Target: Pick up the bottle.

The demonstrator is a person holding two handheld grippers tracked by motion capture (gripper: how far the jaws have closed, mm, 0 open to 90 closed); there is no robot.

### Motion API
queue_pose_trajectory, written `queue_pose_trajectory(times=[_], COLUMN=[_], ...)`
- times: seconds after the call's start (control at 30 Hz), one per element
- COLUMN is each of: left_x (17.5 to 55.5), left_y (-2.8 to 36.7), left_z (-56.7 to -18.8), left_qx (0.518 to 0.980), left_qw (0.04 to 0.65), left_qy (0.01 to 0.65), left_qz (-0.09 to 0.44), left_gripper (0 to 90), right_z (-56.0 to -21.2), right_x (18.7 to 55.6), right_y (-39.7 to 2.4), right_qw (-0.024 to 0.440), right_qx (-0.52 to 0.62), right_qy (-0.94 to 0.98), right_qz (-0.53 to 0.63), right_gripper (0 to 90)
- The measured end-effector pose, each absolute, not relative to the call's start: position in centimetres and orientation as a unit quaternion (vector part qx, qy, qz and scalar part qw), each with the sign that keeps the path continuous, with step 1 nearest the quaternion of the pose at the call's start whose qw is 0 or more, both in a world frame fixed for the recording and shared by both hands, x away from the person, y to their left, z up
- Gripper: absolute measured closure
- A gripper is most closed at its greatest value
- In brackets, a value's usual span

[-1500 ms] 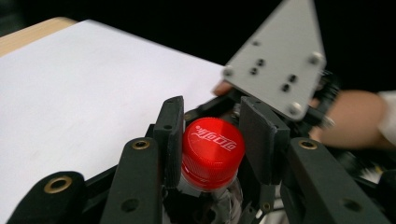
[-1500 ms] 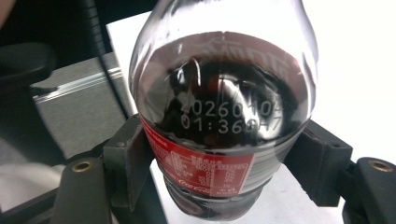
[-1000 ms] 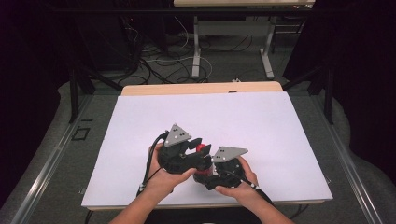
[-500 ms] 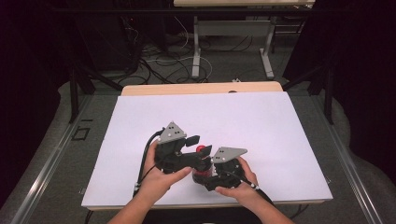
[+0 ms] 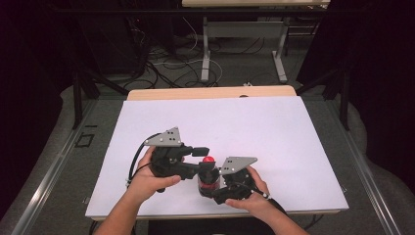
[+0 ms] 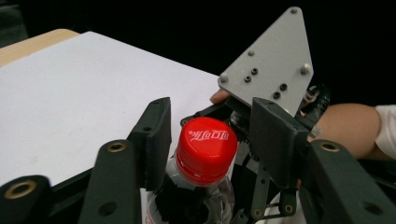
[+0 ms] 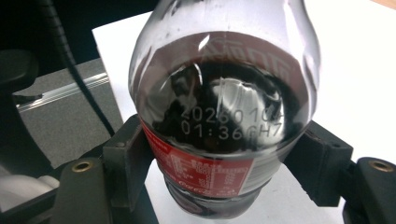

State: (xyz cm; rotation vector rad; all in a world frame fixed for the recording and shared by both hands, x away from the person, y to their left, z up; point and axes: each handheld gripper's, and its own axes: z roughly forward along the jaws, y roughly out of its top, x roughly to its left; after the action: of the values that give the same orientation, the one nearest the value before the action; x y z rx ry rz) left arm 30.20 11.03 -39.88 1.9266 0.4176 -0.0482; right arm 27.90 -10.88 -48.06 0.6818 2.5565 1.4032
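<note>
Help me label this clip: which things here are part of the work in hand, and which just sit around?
In the job:
- cola bottle, clamped by the right gripper
- its red cap, between the left gripper pads, with a gap on one side

Lying about:
- white table sheet
- floor cables
- far desk legs

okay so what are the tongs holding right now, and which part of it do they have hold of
The right tongs grip the cola bottle around its labelled body. The left tongs straddle its red cap; the near pad touches it, the far one stands off, so no clamp yet.
</note>
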Motion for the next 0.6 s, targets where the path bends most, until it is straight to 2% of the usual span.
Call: queue_pose_trajectory(times=[0.1,0.37,0.6], left_x=[30.37,30.26,29.82], left_y=[11.15,10.91,10.65], left_z=[-40.08,-40.26,-40.09], left_qx=[0.813,0.816,0.819], left_qw=[0.556,0.555,0.545], left_qy=[0.17,0.156,0.181], left_qz=[-0.029,-0.038,0.007], left_gripper=[56.6,60.5,61.5], right_z=[-48.08,-48.13,-48.17], right_x=[27.86,27.76,27.89], right_y=[-10.88,-10.73,-10.85], right_qw=[0.07,0.063,0.067], right_qx=[0.218,0.214,0.227], right_qy=[0.852,0.852,0.852], right_qz=[0.47,0.474,0.467], right_gripper=[28.7,28.7,28.8])
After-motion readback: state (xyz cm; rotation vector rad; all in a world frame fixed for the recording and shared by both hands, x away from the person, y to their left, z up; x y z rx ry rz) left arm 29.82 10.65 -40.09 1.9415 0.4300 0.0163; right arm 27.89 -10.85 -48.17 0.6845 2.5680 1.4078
